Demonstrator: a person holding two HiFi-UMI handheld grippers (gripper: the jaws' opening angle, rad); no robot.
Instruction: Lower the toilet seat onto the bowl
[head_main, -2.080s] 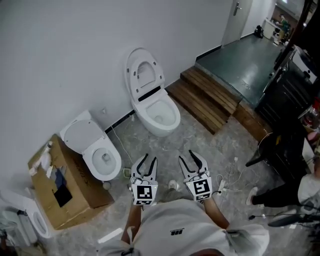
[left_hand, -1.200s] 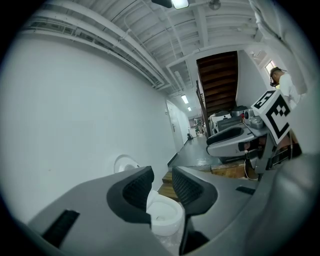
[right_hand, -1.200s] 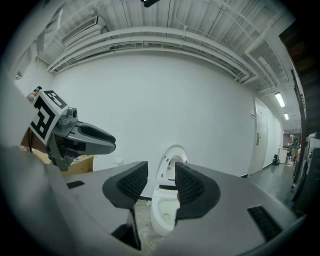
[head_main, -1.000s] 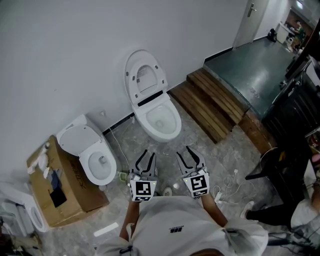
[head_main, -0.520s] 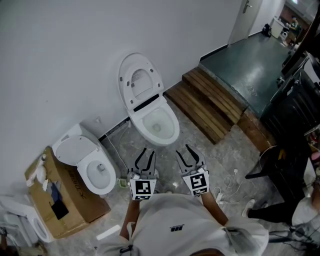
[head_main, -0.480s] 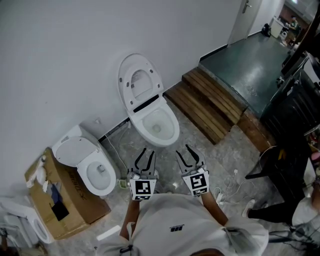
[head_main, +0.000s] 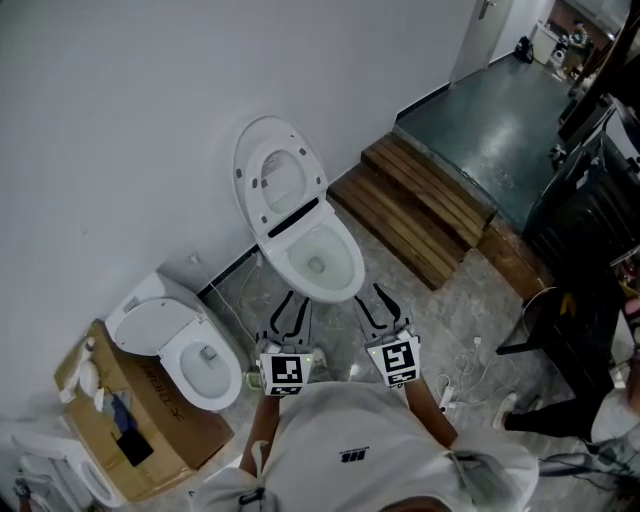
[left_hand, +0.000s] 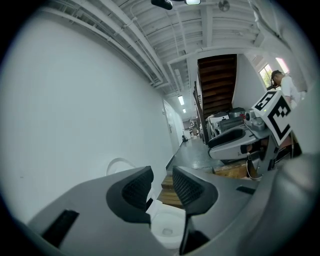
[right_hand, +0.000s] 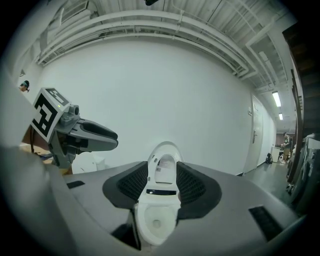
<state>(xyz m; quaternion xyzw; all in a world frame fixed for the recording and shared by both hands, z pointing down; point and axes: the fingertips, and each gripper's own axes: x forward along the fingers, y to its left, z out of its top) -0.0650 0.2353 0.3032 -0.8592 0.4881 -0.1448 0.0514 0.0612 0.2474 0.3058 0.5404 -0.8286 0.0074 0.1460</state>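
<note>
Framing the upright toilet seat (right_hand: 165, 148), spread empty right hand-held gripper (right_hand: 162, 176); spread left hand-held gripper (left_hand: 161, 183), mainly the bowl (left_hand: 167, 227).

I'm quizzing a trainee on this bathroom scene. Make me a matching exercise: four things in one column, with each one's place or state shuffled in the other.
1. toilet seat
2. cardboard box
3. wooden steps
4. left gripper

A. jaws apart, holding nothing
B. beside the smaller toilet
C. raised upright, off the bowl
D. right of that bowl in the head view

Pairs: 1-C, 2-B, 3-D, 4-A
</note>
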